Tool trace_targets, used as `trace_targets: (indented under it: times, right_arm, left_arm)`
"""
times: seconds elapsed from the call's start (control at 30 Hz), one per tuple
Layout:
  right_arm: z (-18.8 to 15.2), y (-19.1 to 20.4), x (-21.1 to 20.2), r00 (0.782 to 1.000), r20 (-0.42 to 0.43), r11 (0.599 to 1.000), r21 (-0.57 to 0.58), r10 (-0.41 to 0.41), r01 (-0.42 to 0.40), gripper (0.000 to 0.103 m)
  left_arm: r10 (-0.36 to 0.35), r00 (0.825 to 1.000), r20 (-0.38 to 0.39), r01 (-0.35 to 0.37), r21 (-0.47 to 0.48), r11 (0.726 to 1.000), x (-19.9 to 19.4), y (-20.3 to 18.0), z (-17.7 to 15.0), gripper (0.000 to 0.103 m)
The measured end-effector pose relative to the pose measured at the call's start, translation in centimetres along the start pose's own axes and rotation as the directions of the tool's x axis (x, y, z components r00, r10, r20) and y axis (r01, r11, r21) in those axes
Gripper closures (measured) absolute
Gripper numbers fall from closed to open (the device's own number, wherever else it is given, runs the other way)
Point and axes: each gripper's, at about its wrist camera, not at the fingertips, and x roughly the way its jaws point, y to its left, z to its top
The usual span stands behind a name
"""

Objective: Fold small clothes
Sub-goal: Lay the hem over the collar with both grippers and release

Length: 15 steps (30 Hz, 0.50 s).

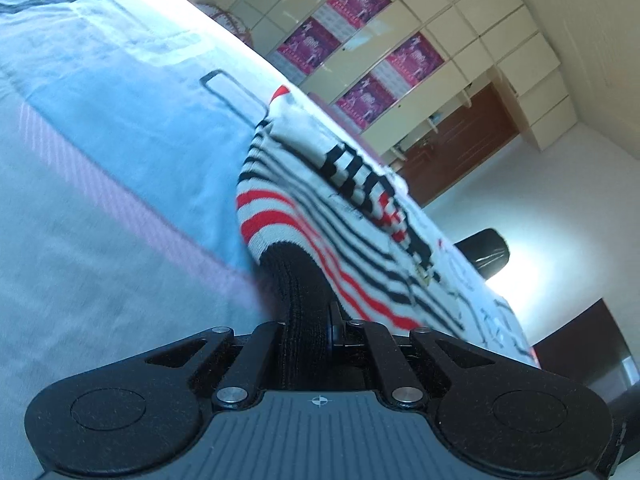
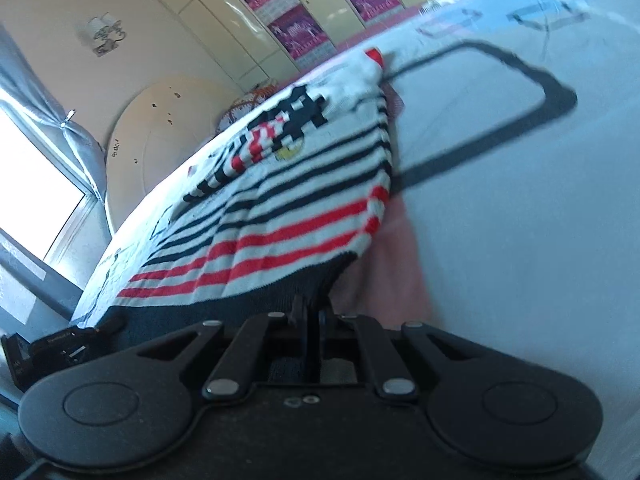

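A: Where's the striped sweater (image 1: 320,208)?
B: On the bed (image 1: 100,160), near its edge. Left gripper (image 1: 316,320) and right gripper (image 2: 310,312) each pinch its black hem.
A: Around it?
B: Postered cabinets (image 1: 360,40) beyond.

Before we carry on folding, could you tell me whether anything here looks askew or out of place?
Nothing stands out. The striped sweater lies on the bedsheet, its dark hem gripped at both corners by the left gripper and right gripper.
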Motion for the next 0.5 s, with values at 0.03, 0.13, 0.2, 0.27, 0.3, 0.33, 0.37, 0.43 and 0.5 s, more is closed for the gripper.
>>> trace_targets:
  times: [0.03, 0.13, 0.2, 0.27, 0.3, 0.33, 0.37, 0.43, 0.5]
  right_arm:
    - [0.4, 0.4, -0.1, 1.0, 0.021, 1.0, -0.016, 0.002, -0.002, 0.097]
    - [2.1, 1.6, -0.6, 0.997, 0.08, 0.999, -0.048, -0.002, 0.006, 0.097]
    - [3.6, 2.5, -0.8, 0.993, 0.115, 0.997, -0.078, 0.002, 0.007, 0.097]
    - [5.2, 3.4, -1.0, 0.989, 0.146, 0.993, -0.115, 0.0, 0.017, 0.097]
    - [5.9, 3.8, -1.0, 0.987, 0.159, 0.991, -0.13, 0.001, 0.02, 0.097]
    - [6.9, 4.3, -0.9, 0.985, 0.172, 0.989, -0.145, 0.002, 0.024, 0.097]
    - [7.9, 4.8, -0.8, 0.982, 0.187, 0.986, -0.162, 0.004, 0.027, 0.097]
    - [10.0, 5.4, -0.5, 0.977, 0.212, 0.983, -0.181, 0.008, 0.032, 0.097]
    - [12.1, 5.8, 0.0, 0.972, 0.234, 0.982, -0.184, 0.014, 0.03, 0.097]
  left_arm:
    - [-0.013, 1.0, 0.011, 0.013, -0.001, 1.0, 0.0, -0.1, 0.5, 0.1]
    - [-0.059, 0.997, 0.051, 0.059, -0.01, 0.998, 0.0, -0.7, 2.3, 0.1]
    - [-0.085, 0.994, 0.072, 0.086, -0.002, 0.996, 0.3, -1.6, 3.8, 0.1]
    - [-0.114, 0.99, 0.089, 0.112, 0.025, 0.993, 0.7, -2.8, 5.5, 0.099]
    - [-0.125, 0.988, 0.095, 0.122, 0.039, 0.992, 0.9, -3.5, 6.4, 0.1]
    - [-0.135, 0.986, 0.099, 0.13, 0.052, 0.99, 1.2, -4.1, 7.3, 0.1]
    - [-0.145, 0.984, 0.101, 0.139, 0.065, 0.988, 1.6, -4.6, 8.3, 0.099]
    - [-0.154, 0.983, 0.102, 0.146, 0.085, 0.986, 2.6, -5.5, 10.4, 0.099]
    - [-0.161, 0.982, 0.1, 0.15, 0.102, 0.983, 3.9, -6.2, 12.4, 0.099]
